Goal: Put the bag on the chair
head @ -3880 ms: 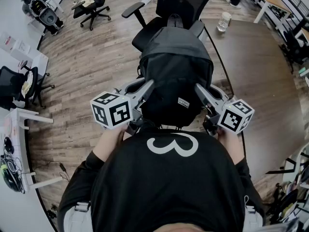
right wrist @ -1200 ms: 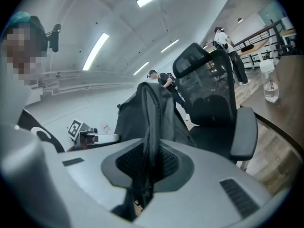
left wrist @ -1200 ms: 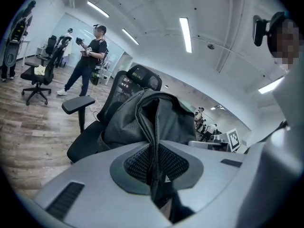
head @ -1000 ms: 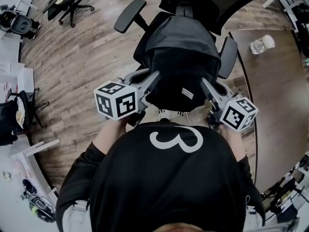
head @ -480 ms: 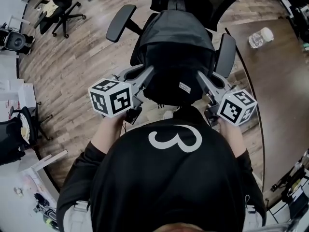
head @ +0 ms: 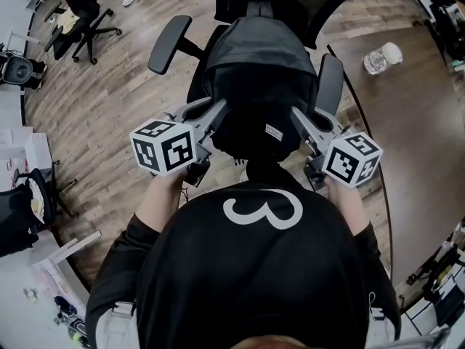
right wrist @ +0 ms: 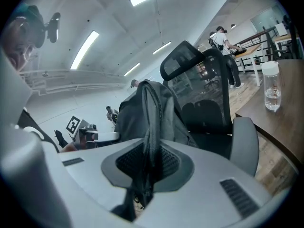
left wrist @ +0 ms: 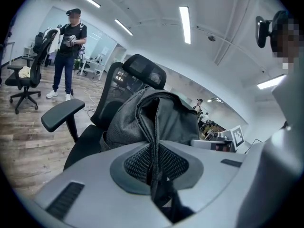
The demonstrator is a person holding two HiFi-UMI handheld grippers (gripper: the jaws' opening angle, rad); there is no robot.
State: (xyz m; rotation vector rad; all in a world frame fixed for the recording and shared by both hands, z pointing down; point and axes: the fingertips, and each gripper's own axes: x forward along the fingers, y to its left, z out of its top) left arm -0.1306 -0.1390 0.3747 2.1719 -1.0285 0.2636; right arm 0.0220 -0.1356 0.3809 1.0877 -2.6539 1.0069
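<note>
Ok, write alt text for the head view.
Seen from above, a black backpack is gripped on either side by the left tool and right tool, over an office chair. A water bottle stands on the table at right.

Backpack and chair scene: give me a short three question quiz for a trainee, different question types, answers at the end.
1. True or false: the left gripper and the right gripper are each clamped on a fold of the black backpack.
2. What stands on the brown table at the right? A) a clear plastic bottle B) a laptop C) a mug
3. Fill in: the furniture right behind the backpack is a black office ____ with two armrests.
Key: 1 true; 2 A; 3 chair.
</note>
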